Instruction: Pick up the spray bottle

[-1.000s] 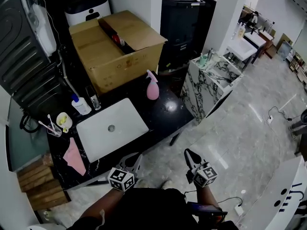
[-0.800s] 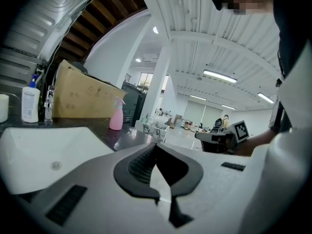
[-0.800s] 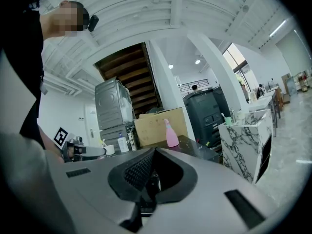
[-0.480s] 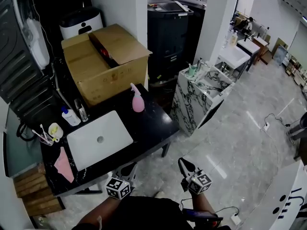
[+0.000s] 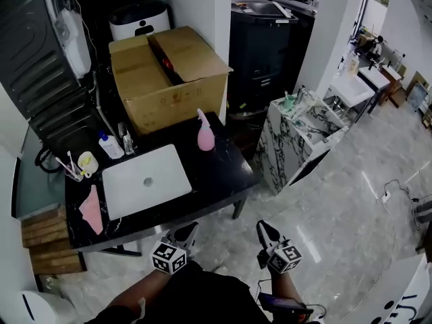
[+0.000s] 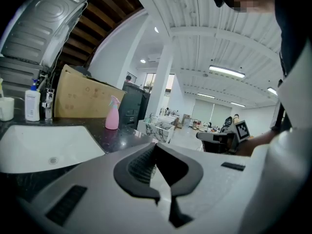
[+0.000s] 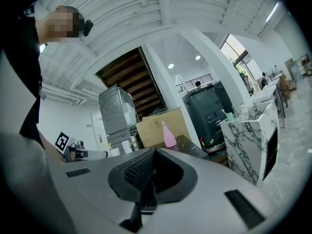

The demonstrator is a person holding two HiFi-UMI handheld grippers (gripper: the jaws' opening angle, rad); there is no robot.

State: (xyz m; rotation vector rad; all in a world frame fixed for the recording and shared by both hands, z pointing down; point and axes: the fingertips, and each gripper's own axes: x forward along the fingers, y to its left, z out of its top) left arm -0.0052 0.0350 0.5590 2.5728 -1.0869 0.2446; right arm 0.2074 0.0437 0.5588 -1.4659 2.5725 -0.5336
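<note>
The pink spray bottle [image 5: 205,132] stands upright on the black counter [image 5: 216,174], near its far edge in front of a cardboard box. It also shows far ahead as the bottle [image 6: 112,113] in the left gripper view and as the bottle [image 7: 169,134] in the right gripper view. My left gripper [image 5: 185,231] hangs just off the counter's front edge, shut and empty. My right gripper [image 5: 262,228] hangs over the marble floor to the right of it, also shut with nothing between its jaws. Both are well short of the bottle.
A white sink basin [image 5: 145,181] is set in the counter, with a faucet [image 5: 126,140], a white pump bottle [image 5: 111,146], a cup of toothbrushes [image 5: 86,162] and a pink cloth [image 5: 92,209] to its left. An open cardboard box [image 5: 169,76] stands behind. A marble-patterned cabinet [image 5: 297,137] stands to the right.
The view has shifted as the person moves along the floor in front of the counter. Both grippers moved with the person and stay shut and empty.
</note>
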